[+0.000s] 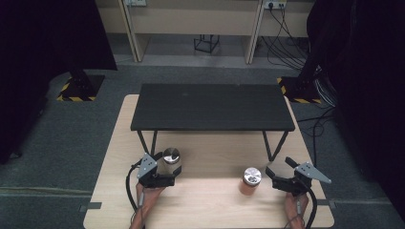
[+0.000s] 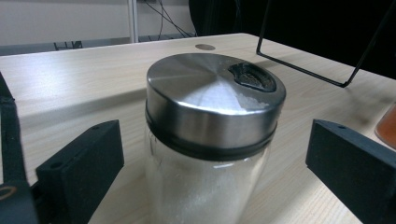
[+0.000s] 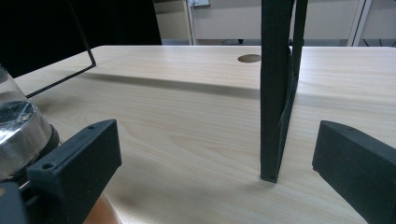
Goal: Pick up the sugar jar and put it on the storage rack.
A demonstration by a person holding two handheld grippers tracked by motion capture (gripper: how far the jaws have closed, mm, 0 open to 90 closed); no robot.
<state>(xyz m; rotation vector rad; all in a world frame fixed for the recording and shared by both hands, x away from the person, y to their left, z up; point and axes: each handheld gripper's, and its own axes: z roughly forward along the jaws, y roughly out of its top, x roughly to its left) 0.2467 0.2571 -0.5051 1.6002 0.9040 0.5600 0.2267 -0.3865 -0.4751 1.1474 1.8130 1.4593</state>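
Item 1: left gripper (image 1: 168, 172). We log its jaws apart, one on each side of the salt jar (image 2: 210, 140), w/ daylight between each pad and the glass in the left gripper view; nothing clamped yet.

Item 2: salt jar. Clear glass, white grains inside, steel lid (image 2: 212, 100) w/ a dark pour opening. Stands upright on the table (image 1: 210, 200), left-front, just ahead of the shelf legs. Long axis vertical, so we judge the jaws should meet it from the sides, below the lid rim. It sits dead centre between the left jaws (no sideways correction looks needed; closing is what remains).

Item 3: right gripper (image 1: 276, 177). Jaws apart, nothing between them. In its own view a black shelf leg (image 3: 276, 93) stands between the pads but farther off.

Item 4: orange jar (image 1: 250, 181). Steel lid, orange-brown contents, upright, just beside the right gripper on its left; nearer that hand than the other.

Item 5: black shelf (image 1: 212, 107). Wire-legged riser across the back of the table; top bare.

Our call: left hand is the nearer for the salt jar, by far.
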